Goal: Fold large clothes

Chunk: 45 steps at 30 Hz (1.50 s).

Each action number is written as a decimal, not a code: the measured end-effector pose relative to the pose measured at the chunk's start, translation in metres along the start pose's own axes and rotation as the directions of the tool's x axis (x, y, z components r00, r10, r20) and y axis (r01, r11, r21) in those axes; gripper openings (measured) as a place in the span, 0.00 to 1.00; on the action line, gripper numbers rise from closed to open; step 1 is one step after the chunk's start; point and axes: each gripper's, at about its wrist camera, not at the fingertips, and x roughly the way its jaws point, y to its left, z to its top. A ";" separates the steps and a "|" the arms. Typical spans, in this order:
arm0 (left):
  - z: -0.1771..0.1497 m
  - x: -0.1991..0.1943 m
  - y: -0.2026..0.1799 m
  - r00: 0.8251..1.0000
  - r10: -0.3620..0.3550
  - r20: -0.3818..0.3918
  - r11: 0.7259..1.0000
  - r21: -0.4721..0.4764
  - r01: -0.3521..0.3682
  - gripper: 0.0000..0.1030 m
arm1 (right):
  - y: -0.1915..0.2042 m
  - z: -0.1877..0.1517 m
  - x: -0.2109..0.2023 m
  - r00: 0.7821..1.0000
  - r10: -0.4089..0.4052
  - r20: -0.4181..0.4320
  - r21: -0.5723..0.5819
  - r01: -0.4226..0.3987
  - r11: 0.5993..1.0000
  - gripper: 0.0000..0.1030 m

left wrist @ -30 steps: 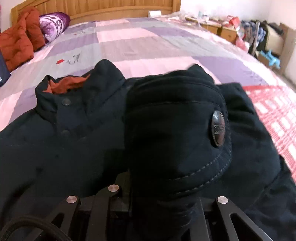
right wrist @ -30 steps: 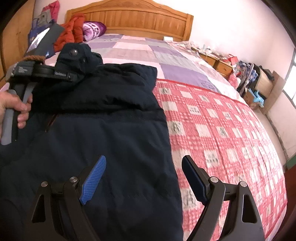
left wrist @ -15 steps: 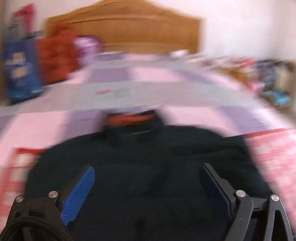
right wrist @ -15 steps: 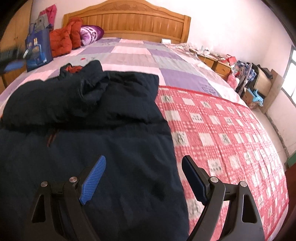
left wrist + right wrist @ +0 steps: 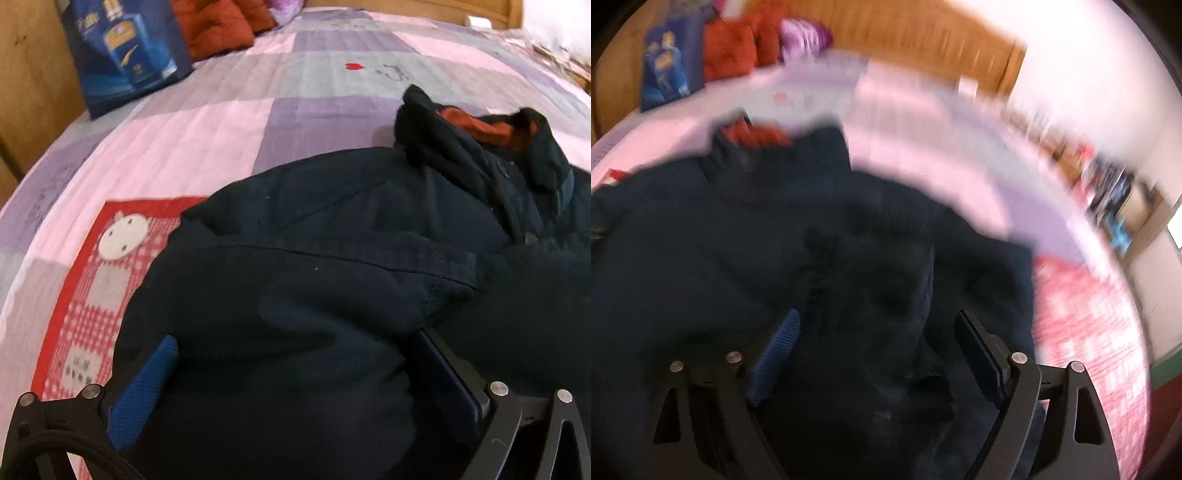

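Navy jacket (image 5: 332, 295) on patchwork bedspread (image 5: 221, 129)

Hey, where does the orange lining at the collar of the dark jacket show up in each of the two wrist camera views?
Left wrist view: the orange lining sits upper right, inside the dark jacket collar.
Right wrist view: the lining is upper left, blurred, at the jacket's far end.
Shared landmark: the blue bag at the head of the bed, beside a red padded garment.
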 end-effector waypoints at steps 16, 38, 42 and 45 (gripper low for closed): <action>0.002 0.016 0.079 0.999 -0.047 0.018 0.993 -0.108 0.049 1.00 | -0.021 -0.011 0.027 0.998 0.012 0.063 0.022 -0.013 1.000 0.99; 0.029 0.065 0.044 0.998 0.009 -0.057 0.999 -0.049 -0.012 1.00 | -0.024 -0.026 0.036 0.989 0.049 0.136 0.059 -0.057 0.997 1.00; 0.028 0.066 0.044 0.999 0.004 -0.054 0.999 -0.052 -0.006 1.00 | -0.024 -0.026 0.036 0.989 0.050 0.137 0.060 -0.058 0.996 1.00; 0.027 0.065 0.044 0.999 0.007 -0.046 0.999 -0.051 -0.009 1.00 | -0.024 -0.026 0.036 0.989 0.050 0.136 0.060 -0.058 0.996 1.00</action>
